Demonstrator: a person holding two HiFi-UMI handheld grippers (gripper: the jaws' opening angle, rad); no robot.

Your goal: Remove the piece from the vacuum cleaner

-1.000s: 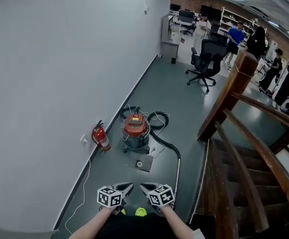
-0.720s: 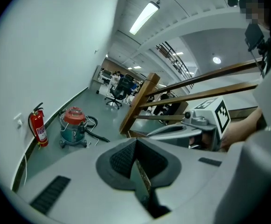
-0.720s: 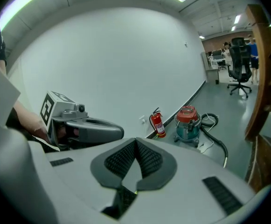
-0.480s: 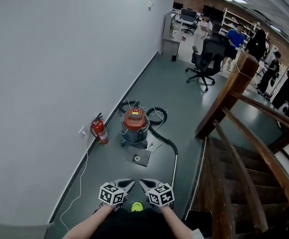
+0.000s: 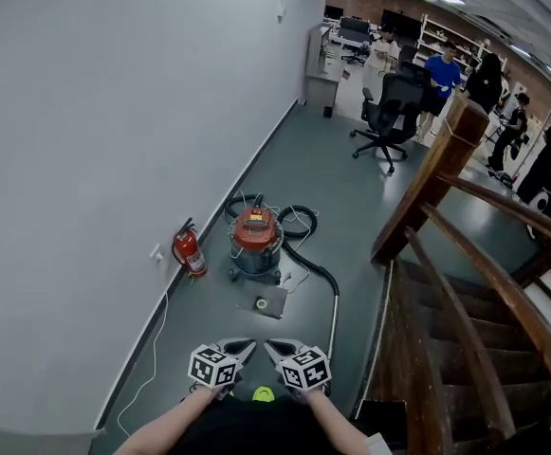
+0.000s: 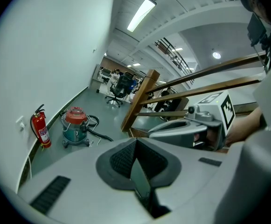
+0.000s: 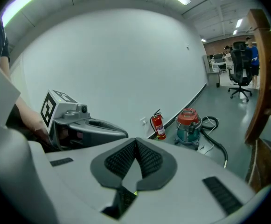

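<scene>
A fire extinguisher (image 5: 190, 252) stands ahead-left of the left gripper (image 5: 241, 348), whose fingers (image 6: 122, 158) are pressed together, empty. The vacuum cleaner (image 5: 257, 243) sits well ahead of both grippers (out of reach). The right gripper (image 5: 274, 349) is closed on nothing too. Walking in, a foot could snag the hose (image 5: 315, 271) ahead-right and tip the cleaner.

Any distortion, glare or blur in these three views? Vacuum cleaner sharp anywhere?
Head view: mild wide-angle bend, the stair rail bows; light is even, and the vacuum cleaner is small but sharp. Left gripper view: strong fisheye with dark corners; the ceiling light is bright without flare. Right gripper view: same fisheye, the wall bulges, and the vacuum cleaner is clear at right.
</scene>
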